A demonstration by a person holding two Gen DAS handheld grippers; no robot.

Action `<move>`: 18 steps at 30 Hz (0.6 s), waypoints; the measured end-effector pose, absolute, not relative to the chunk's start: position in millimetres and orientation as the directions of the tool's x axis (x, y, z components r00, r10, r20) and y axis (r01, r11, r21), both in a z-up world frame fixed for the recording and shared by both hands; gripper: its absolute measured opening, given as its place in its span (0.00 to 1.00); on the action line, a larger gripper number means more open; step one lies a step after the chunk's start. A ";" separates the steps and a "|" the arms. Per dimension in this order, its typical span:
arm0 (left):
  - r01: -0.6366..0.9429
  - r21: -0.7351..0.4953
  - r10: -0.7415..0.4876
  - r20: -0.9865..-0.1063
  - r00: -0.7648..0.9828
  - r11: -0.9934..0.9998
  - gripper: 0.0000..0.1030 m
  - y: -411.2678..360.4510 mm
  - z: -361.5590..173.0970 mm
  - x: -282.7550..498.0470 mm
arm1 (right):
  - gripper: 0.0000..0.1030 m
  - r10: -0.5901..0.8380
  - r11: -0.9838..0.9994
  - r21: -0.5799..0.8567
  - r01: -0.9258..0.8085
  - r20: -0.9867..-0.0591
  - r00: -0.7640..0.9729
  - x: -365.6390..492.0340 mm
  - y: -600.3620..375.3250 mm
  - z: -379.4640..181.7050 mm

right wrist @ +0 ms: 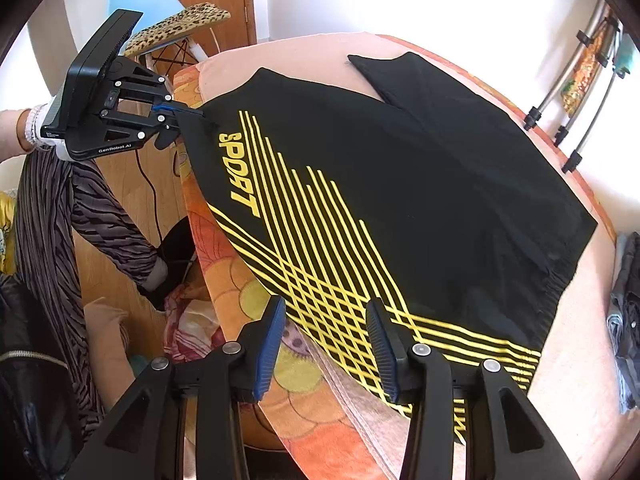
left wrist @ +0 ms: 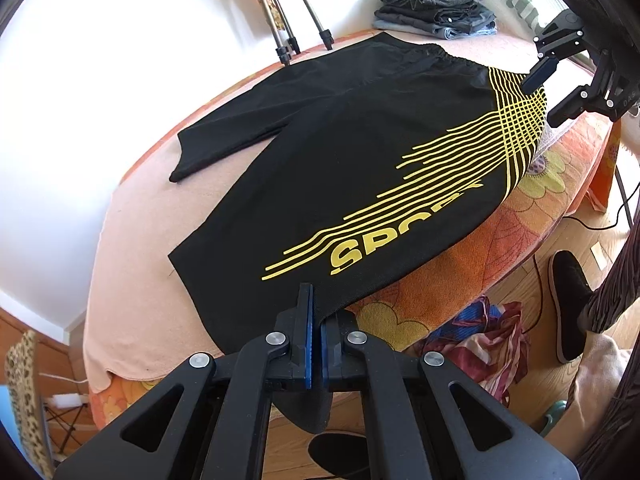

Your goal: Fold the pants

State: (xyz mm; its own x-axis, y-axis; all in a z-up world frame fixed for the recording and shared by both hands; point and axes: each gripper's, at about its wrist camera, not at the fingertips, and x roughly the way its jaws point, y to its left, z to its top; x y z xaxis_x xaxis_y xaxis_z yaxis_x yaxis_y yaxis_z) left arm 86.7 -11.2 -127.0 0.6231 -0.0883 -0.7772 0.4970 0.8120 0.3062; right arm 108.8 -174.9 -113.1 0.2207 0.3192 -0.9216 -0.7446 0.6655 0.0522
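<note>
Black sport shorts point(left wrist: 340, 152) with yellow stripes and "SPORT" lettering lie spread flat on the pink-covered table point(left wrist: 132, 240). They also show in the right wrist view point(right wrist: 420, 184). My left gripper point(left wrist: 316, 320) is shut on the hem corner of the near leg at the table's edge; it also shows in the right wrist view point(right wrist: 180, 114). My right gripper point(right wrist: 326, 336) is open, its fingers straddling the waistband corner with the striped pattern. It also shows in the left wrist view point(left wrist: 548, 92), at the far right by the waistband.
A stack of folded dark clothes point(left wrist: 436, 4) sits at the table's far end. Tripod legs point(left wrist: 288, 20) stand by the wall. A flowered cloth point(left wrist: 460, 264) hangs over the table's edge. Crumpled fabric point(left wrist: 488, 340) lies on the wooden floor. A leopard-cushioned chair point(right wrist: 176, 24) stands nearby.
</note>
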 end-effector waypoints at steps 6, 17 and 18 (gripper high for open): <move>0.476 0.274 -0.112 -0.763 0.637 0.835 0.01 -9.1 -115.5 99.5 | 0.56 0.219 0.654 -0.043 -0.755 -0.945 0.243 100.4 -210.3 -115.0; 0.464 0.281 -0.116 -0.743 0.659 0.840 0.01 -7.1 -105.6 113.2 | 0.20 0.106 0.623 -0.142 -0.769 -0.959 0.263 107.8 -202.2 -140.2; 0.464 0.285 -0.115 -0.741 0.662 0.839 0.01 -6.6 -104.4 114.8 | 0.10 0.098 0.631 -0.152 -0.761 -0.957 0.273 111.5 -203.1 -139.2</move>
State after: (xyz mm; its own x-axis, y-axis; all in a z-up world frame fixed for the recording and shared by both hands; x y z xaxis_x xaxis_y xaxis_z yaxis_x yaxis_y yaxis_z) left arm 114.8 -6.6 -104.4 0.6621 -0.1150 -0.7406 0.4641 0.8388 0.2847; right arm 111.5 -203.1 -139.2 0.2734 0.0983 -0.9569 -0.7606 0.6311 -0.1525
